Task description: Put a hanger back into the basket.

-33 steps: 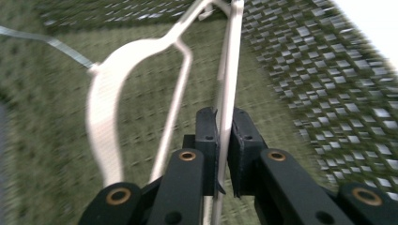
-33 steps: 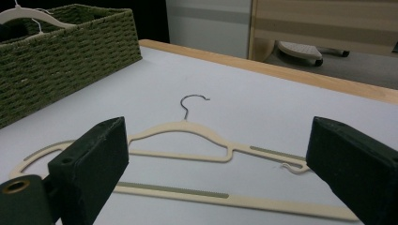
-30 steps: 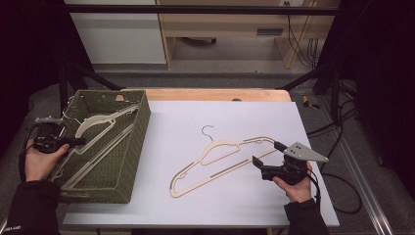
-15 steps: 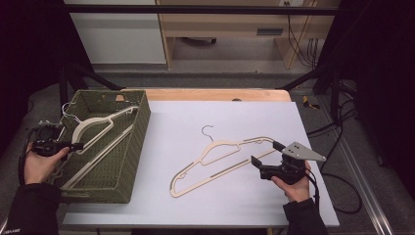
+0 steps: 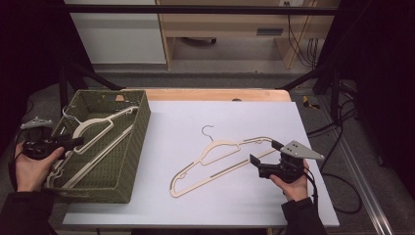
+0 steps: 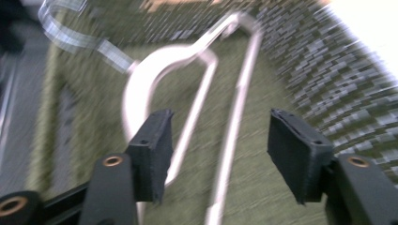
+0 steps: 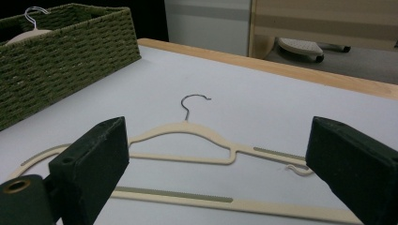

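A cream hanger (image 5: 220, 159) with a wire hook lies flat on the white table (image 5: 205, 205). My right gripper (image 5: 265, 152) rests low at its right end, open, with the jaws wide apart on either side of that hanger (image 7: 187, 129). A second cream hanger (image 5: 84, 128) lies in the green woven basket (image 5: 137, 147) at the left. My left gripper (image 5: 76, 142) hovers over the basket's left side. Its jaws have just been opening, and in the blurred left gripper view that hanger (image 6: 136, 79) lies beyond the left gripper (image 6: 218, 122), with nothing pressed between the pads.
The table's wooden far edge (image 5: 215, 95) runs behind the basket. Dark frame struts and cables (image 5: 337, 122) stand off the right side. Open white tabletop stretches between the basket and the loose hanger.
My left gripper's jaws have opened and let go of the hanger in the basket, and that hand has shifted a little. The right gripper and the table hanger have stayed put.
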The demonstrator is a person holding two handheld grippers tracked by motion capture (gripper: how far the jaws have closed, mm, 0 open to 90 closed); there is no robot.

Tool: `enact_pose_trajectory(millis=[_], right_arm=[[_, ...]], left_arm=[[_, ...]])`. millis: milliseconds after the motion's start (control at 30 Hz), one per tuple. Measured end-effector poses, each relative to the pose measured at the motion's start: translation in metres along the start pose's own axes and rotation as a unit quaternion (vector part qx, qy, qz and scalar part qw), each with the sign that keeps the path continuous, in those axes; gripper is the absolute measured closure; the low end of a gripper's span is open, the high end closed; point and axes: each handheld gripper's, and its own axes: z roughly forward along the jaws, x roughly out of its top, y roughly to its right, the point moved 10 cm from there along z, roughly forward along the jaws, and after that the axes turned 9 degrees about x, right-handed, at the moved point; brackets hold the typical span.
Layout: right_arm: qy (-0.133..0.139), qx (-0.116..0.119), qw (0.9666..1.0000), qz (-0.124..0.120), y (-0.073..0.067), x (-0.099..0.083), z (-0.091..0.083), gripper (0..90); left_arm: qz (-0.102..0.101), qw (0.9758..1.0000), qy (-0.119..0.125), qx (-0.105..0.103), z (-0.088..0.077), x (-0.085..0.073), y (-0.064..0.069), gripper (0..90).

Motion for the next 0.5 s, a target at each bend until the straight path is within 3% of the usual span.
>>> enact_pose_trajectory(millis=[33,67,100,233,500], right_arm=[[-0.001,-0.001,1.0000,0.002,0.001,0.000,0.001,6.5],[-0.001,-0.001,1.0000,0.003,0.001,0.000,0.001,6.4],[0.000,0.000,1.0000,0.003,0.001,0.000,0.002,6.4],[-0.002,-0.001,1.0000,0.007,0.001,0.000,0.003,6.1],[0.003,-0.001,0.9999,0.012,-0.001,0.003,0.005,5.6]], left_arm=[[0.005,0.9998,0.012,-0.013,-0.004,0.004,0.008,35.7],[0.013,0.9988,0.033,-0.034,-0.009,0.010,0.026,34.5],[0.013,0.9988,0.033,-0.034,-0.009,0.010,0.026,33.8],[0.039,0.9953,0.067,-0.058,-0.015,0.023,0.061,27.1],[0.065,0.9845,0.117,-0.113,-0.026,0.042,0.131,16.9]])
